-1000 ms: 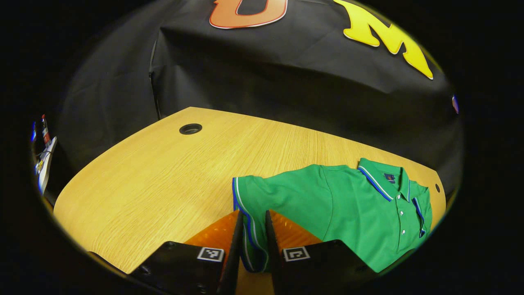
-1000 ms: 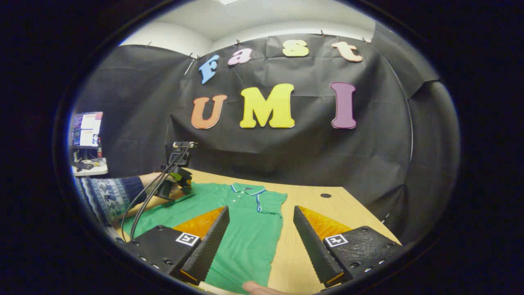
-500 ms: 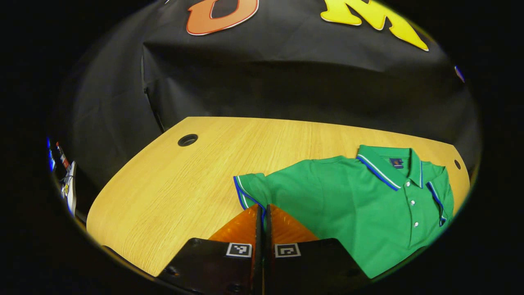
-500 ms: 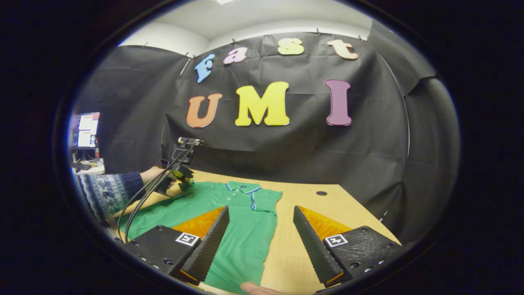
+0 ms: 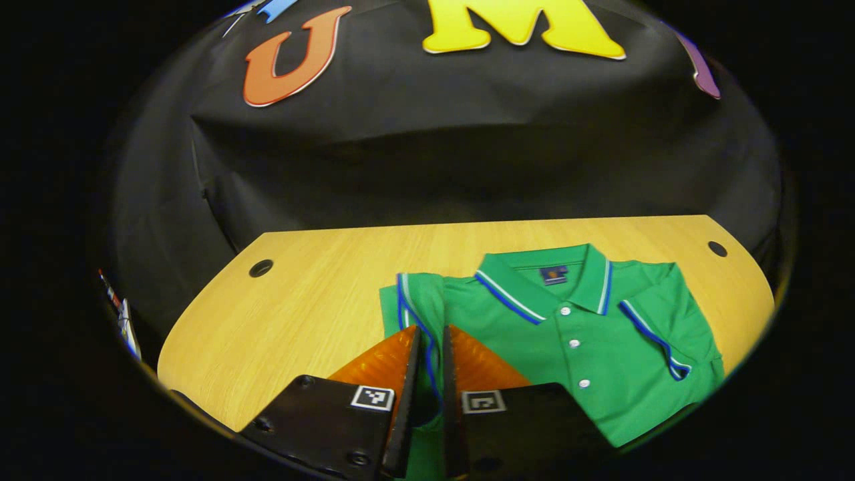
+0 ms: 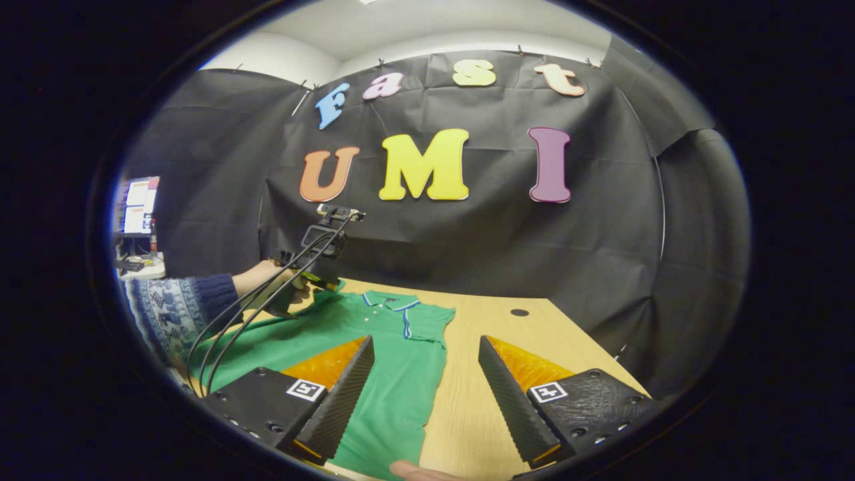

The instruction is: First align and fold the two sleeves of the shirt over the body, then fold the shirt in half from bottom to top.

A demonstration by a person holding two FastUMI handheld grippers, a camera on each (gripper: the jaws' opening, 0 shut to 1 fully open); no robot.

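No legible text or labels.

Both views: even, fairly bright overhead light, no hard shadows. Left gripper view: bench (image 5: 320, 294) evenly lit, warm tone, no glare; cloth wall behind dim, with soft folds catching a faint sheen. Shirt (image 5: 601, 334) sharp at frame centre, colours saturated. Strong fisheye bowing: bench's far edge curves, detail smears and darkens toward the lower left and right rim. Right gripper view: pale ceiling at top is the brightest patch. Screen (image 6: 137, 200) at far left blown out, blurred. Near fingers (image 6: 334, 401) in focus, ridges crisp; slight softness at lower edge.
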